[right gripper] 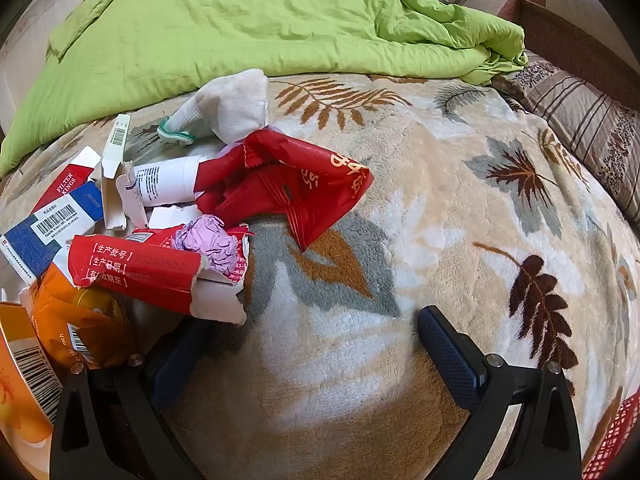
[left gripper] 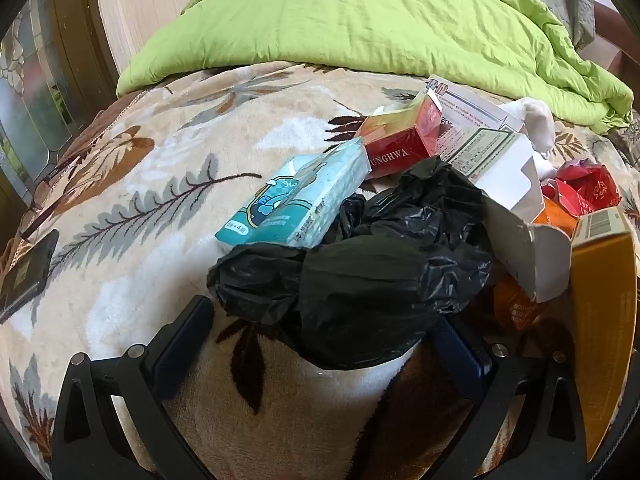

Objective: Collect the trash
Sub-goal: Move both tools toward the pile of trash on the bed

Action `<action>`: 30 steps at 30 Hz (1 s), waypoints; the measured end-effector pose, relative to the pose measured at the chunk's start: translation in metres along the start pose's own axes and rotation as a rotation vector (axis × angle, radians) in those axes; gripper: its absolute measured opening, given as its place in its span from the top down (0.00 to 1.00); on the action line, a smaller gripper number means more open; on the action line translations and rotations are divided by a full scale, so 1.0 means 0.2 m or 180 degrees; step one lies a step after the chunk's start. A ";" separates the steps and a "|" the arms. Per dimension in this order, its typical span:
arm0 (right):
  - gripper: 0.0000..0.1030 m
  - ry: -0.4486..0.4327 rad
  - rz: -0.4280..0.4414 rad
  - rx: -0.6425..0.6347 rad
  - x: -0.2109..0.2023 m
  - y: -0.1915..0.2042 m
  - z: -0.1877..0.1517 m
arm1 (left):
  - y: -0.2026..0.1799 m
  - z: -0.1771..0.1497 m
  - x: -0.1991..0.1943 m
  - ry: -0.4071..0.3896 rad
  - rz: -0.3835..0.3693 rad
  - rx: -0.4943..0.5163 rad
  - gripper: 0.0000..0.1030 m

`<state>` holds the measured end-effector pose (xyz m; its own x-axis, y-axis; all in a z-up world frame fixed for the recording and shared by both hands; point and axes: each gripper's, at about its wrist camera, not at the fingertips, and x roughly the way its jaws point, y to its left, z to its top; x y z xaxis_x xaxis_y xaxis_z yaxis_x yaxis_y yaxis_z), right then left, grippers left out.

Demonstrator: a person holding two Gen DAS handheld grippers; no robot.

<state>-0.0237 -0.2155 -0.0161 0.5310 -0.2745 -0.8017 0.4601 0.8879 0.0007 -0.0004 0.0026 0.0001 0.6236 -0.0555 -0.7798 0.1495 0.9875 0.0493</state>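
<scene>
- Left wrist view, from the left edge: a dark phone (left gripper: 28,268) lies on the leaf-patterned fleece blanket (left gripper: 132,208), well apart from the litter.
- Centre: a blue tissue pack (left gripper: 296,200) leans on a crumpled black plastic bag (left gripper: 360,264), with a red Chunghwa cigarette box (left gripper: 400,136) behind them and the green duvet (left gripper: 360,20) beyond.
- Right: a torn white carton (left gripper: 516,216) and a yellow box (left gripper: 604,312) crowd the edge.
- The left gripper (left gripper: 324,340) hangs spread wide and holds nothing; the bag's near edge sits between its fingers, untouched.
- Right wrist view, left side: blue and red cartons, an orange packet (right gripper: 76,320) and a torn red box (right gripper: 148,272) with a wad of purple paper (right gripper: 208,244) tucked in its open end.
- Centre: a white sock (right gripper: 232,104) lies just behind a red foil wrapper (right gripper: 292,188).
- The right gripper (right gripper: 312,348) is also at full spread and empty, over bare blanket beside the pile.
- Risk: the slack bag could slip or drag the tissue pack along if pinched at one fold; the loose paper wad could roll out if the torn box is lifted; the sock and phone, likely not trash, could be swept up by mistake.
</scene>
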 end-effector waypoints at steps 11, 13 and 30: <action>0.00 0.0016 -0.0006 -0.0007 0.01 0.02 0.02 | 0.08 0.02 -0.08 -0.0066 -0.0135 -0.0063 0.00; 0.00 0.0047 -0.0133 -0.0119 0.00 0.06 0.03 | 0.10 0.01 -0.12 -0.0183 -0.0085 -0.0170 0.00; 0.05 -0.0418 0.0397 -0.0139 -0.51 -0.32 -0.11 | 0.20 -0.22 -0.74 -0.1156 -0.0209 -0.0260 0.00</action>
<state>-0.1243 -0.2366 0.0521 0.6716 -0.2045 -0.7121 0.3550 0.9324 0.0670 -0.1203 0.0567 0.0898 0.8483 -0.1533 -0.5069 0.1458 0.9878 -0.0548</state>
